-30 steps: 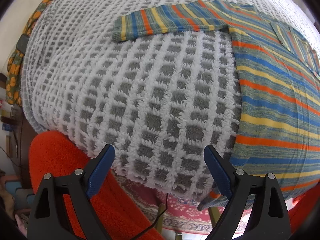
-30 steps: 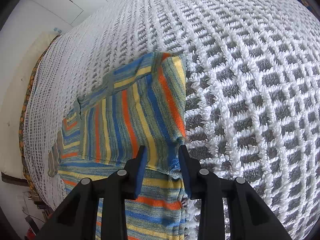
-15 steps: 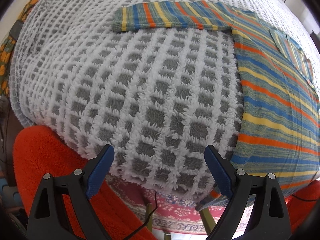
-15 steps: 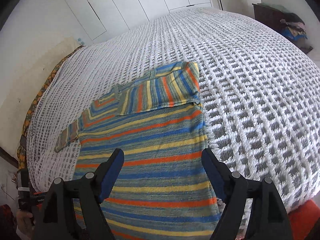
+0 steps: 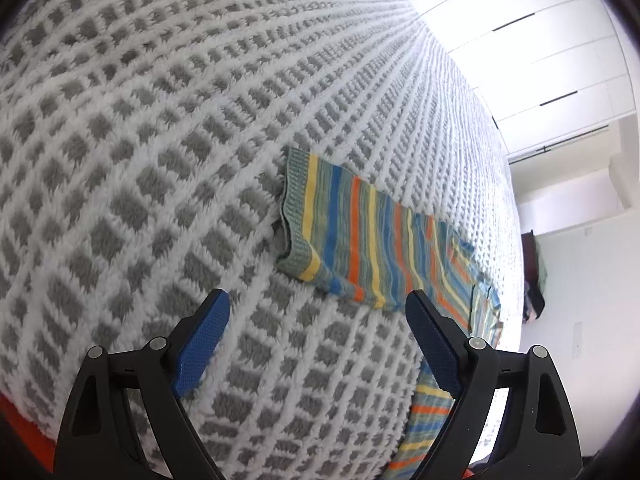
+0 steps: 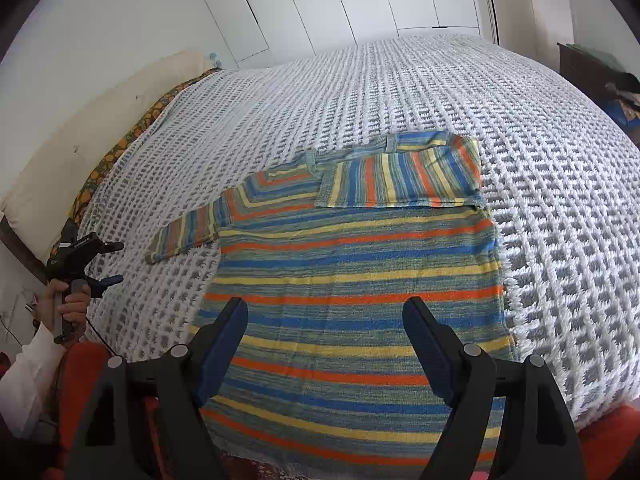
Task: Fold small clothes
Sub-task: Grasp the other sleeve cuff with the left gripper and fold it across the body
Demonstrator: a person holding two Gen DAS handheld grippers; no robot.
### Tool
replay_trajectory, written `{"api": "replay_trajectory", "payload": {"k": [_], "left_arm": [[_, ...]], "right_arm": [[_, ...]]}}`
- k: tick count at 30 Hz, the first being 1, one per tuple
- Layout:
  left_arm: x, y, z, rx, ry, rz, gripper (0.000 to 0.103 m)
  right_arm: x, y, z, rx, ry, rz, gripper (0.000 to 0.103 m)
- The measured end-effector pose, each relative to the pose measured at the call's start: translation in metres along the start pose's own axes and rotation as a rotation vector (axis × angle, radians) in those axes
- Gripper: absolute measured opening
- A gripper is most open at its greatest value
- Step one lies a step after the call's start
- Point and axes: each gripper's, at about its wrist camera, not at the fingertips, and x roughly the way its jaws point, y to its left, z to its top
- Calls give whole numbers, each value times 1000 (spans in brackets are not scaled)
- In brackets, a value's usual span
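Note:
A striped knit sweater [image 6: 352, 280] in blue, orange, yellow and green lies flat on the white and grey blanket [image 6: 560, 200]. Its right sleeve [image 6: 400, 182] is folded across the chest. Its left sleeve [image 6: 188, 232] lies stretched out to the left. My right gripper [image 6: 324, 344] is open and empty above the sweater's lower body. My left gripper [image 5: 316, 332] is open and empty, just short of the left sleeve's cuff [image 5: 298, 216]. The left gripper also shows at the left edge of the right wrist view [image 6: 112, 280], held in a hand.
The blanket covers a bed whose near edge runs under both grippers. An orange cover [image 6: 80, 368] lies below the bed edge. White cupboard doors [image 6: 340, 0] stand behind the bed. A dark cabinet [image 6: 592, 72] with clothes stands at the far right.
My left gripper has turned and moved toward the outstretched left sleeve, whose cuff is now close in front. My right gripper let go of the right sleeve, opened and pulled back over the body.

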Motion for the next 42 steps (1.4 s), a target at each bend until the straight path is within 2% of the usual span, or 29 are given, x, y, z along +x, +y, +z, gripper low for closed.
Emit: {"api": "replay_trajectory", "payload": {"k": [3, 5, 8, 10, 11, 12, 14, 16, 19, 23, 26, 29, 32, 35, 38, 39, 40, 42], "left_arm": [[28, 6, 18, -20, 7, 48, 73], [42, 8, 23, -40, 12, 41, 66], [59, -6, 26, 12, 33, 13, 53], [72, -15, 27, 40, 54, 32, 43], [77, -15, 27, 31, 63, 47, 26], [79, -14, 26, 7, 74, 61, 1], [77, -14, 26, -33, 59, 102, 1], [61, -32, 27, 6, 21, 129, 1], [43, -96, 26, 130, 3, 115, 1], [38, -208, 8, 312, 20, 42, 1], [58, -282, -14, 426, 61, -9, 1], [96, -337, -44, 526, 108, -9, 1], [142, -365, -74, 564, 173, 15, 1], [183, -375, -97, 568, 215, 50, 3], [218, -376, -107, 536, 248, 80, 12], [225, -376, -110, 525, 259, 81, 24], [229, -375, -112, 520, 270, 78, 31], [222, -376, -111, 520, 271, 53, 58]], "right_arm": [[6, 7, -4, -19, 26, 3, 79], [8, 10, -6, -38, 39, -2, 79], [11, 10, -7, -44, 49, -10, 79], [13, 8, -7, -32, 55, -10, 79], [14, 7, -8, -26, 57, -11, 79], [15, 6, -7, -21, 58, -9, 79], [15, 5, -6, -12, 55, 0, 79], [13, 5, -5, -11, 42, 9, 79], [8, 2, -6, -11, 18, 13, 79], [8, -8, -8, 15, 8, 25, 79], [4, -19, -9, 41, -13, 27, 79], [-4, -33, -11, 64, -37, 16, 79], [-9, -49, -16, 93, -44, 1, 79], [-11, -68, -23, 137, -38, -14, 79], [-11, -84, -29, 180, -34, -22, 79], [-10, -88, -30, 193, -33, -23, 79], [-9, -92, -31, 205, -32, -23, 79], [-9, -100, -33, 231, -37, -25, 79]]}}
